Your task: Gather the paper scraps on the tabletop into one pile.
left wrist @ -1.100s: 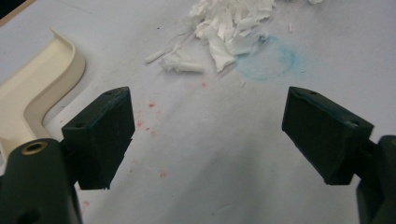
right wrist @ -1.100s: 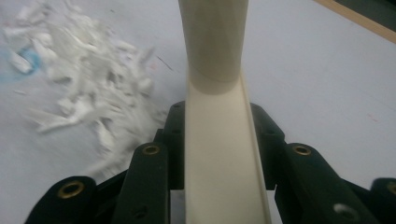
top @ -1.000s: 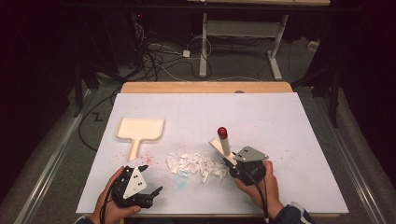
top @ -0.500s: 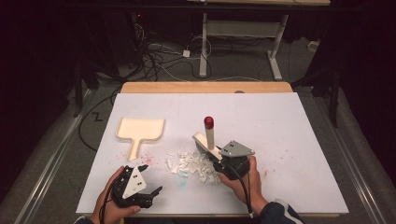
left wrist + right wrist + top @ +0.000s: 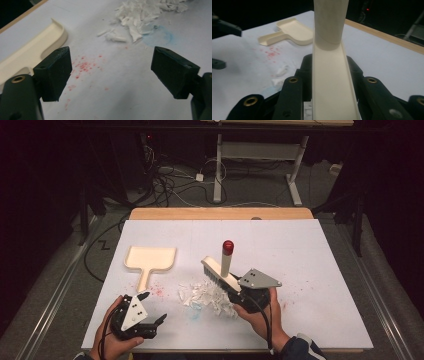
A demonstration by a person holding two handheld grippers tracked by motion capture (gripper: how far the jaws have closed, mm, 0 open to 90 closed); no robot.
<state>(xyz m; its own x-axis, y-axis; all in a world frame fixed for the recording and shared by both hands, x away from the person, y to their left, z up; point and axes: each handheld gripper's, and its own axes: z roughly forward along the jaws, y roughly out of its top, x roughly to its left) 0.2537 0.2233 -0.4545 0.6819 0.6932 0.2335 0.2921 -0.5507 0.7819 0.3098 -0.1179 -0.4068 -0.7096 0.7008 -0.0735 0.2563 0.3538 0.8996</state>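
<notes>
My left gripper (image 5: 150,322) rests near the worktop's (image 5: 310,245) front left corner, jaws spread wide with nothing between them. In the left gripper view the bare white surface lies between its two black pads, speckled with red stains (image 5: 83,66), and a pale blue smear (image 5: 160,37) shows farther out.

Just beyond that gripper, toward the left edge, lies the cream dustpan (image 5: 150,260). Its handle points back toward the front edge and its open tray faces the rear of the worktop. It lies flat, apart from everything else.

At the middle of the front half sits the heap of white paper shreds (image 5: 207,295). A few loose strips (image 5: 113,37) trail off its near-left side toward the dustpan.

My right gripper (image 5: 240,295) is closed on the brush (image 5: 220,270), gripping the cream block of the brush head from its right end. The red-capped handle (image 5: 227,255) stands nearly upright from the block. The bristles are touching or just above the right rim of the heap; I cannot tell which. In the right gripper view the block (image 5: 332,80) runs straight out between the jaws toward the dustpan (image 5: 292,31).

Governing relation, as I judge it: the shreds lie between the brush and the dustpan, so a sweep would run leftward. The dustpan's mouth faces the rear, not the heap, and my free left gripper is the nearer one to turn it.
</notes>
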